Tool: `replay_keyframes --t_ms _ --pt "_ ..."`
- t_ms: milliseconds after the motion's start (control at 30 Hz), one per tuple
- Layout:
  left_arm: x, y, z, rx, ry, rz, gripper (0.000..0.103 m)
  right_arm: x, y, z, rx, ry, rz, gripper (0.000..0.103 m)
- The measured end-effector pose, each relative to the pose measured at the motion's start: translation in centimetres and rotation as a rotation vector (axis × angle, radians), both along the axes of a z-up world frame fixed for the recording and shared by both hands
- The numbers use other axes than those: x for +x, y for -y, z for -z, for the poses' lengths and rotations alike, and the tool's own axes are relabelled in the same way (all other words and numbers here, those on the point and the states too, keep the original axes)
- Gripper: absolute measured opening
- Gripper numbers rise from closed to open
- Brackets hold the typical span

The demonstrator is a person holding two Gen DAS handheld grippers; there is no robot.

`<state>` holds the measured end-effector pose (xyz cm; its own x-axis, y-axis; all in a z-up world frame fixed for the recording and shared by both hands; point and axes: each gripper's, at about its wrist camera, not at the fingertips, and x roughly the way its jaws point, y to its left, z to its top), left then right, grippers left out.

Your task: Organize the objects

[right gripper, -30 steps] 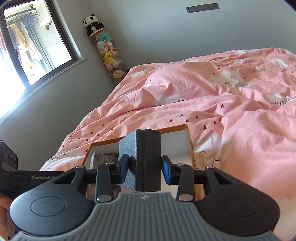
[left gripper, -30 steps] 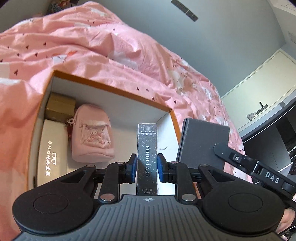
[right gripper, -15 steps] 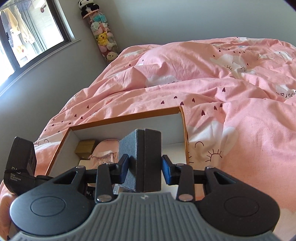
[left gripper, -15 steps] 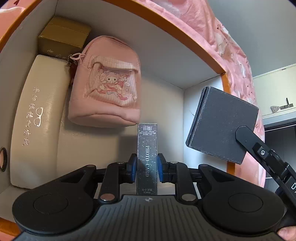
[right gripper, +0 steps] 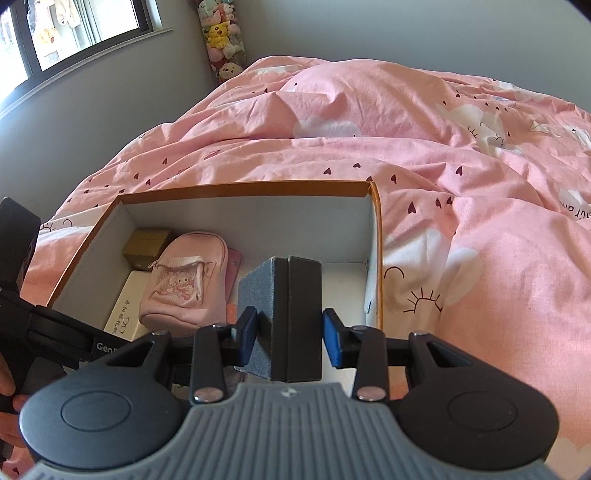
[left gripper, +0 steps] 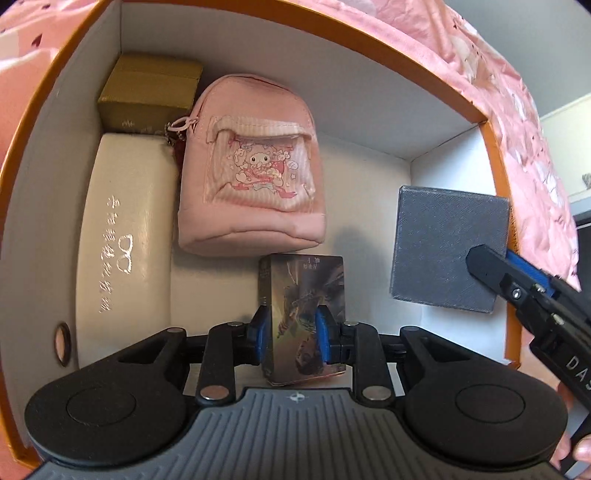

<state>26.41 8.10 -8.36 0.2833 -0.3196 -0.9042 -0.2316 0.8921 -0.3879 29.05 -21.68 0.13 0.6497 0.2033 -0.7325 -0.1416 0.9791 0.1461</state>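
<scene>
An orange-rimmed white storage box (left gripper: 491, 155) lies on the pink bed; it also shows in the right wrist view (right gripper: 258, 186). My left gripper (left gripper: 290, 334) sits inside it, its jaws slightly apart around a photo card box (left gripper: 303, 291) that has tipped flat, showing its picture face. My right gripper (right gripper: 290, 332) is shut on a dark grey box (right gripper: 280, 314) and holds it over the box's right side; the grey box shows in the left wrist view (left gripper: 447, 247).
In the box lie a pink mini backpack (left gripper: 251, 177), a cream glasses case (left gripper: 125, 229) and a gold box (left gripper: 147, 92). Pink bedding (right gripper: 443, 155) surrounds the box. A window (right gripper: 74, 29) and stacked plush toys (right gripper: 221, 37) stand at the far wall.
Both grippers moved down into the storage box. The photo card box turned from edge-on to flat, and the left jaws eased apart around it. The grey box came lower into the right side.
</scene>
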Motion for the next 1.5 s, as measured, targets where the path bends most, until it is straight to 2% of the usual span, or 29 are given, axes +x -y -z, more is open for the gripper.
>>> replay_keyframes --t_ms 67,167,367,567,800,1133,1500 --pt "-0.2 0.1 -0.4 0.044 0.007 0.029 0.029 0.0 0.0 0.0 -0.005 -0.003 -0.003 0.04" --pt "-0.5 0.0 -1.3 0.049 0.035 0.079 0.029 0.1 -0.1 0.3 -0.019 -0.02 -0.017 0.04" --pt "-0.1 0.5 -2.8 0.119 0.076 0.175 0.029 0.7 -1.2 1.4 -0.085 -0.108 -0.087 0.04" --pt "1.5 0.4 -3.2 0.145 0.086 0.171 0.029 1.4 -2.3 2.2 -0.148 -0.17 -0.098 0.04" --pt "1.3 -0.8 -3.8 0.128 0.115 0.155 0.029 1.5 -3.7 2.7 -0.231 -0.205 -0.104 0.04" --pt "1.0 -1.8 -3.9 0.11 0.14 0.156 0.029 2.6 -3.6 2.9 -0.102 -0.313 -0.077 0.039" --pt "1.1 -2.1 -3.5 0.103 0.138 0.155 0.029 4.4 -1.0 4.4 0.207 -0.498 -0.024 0.037"
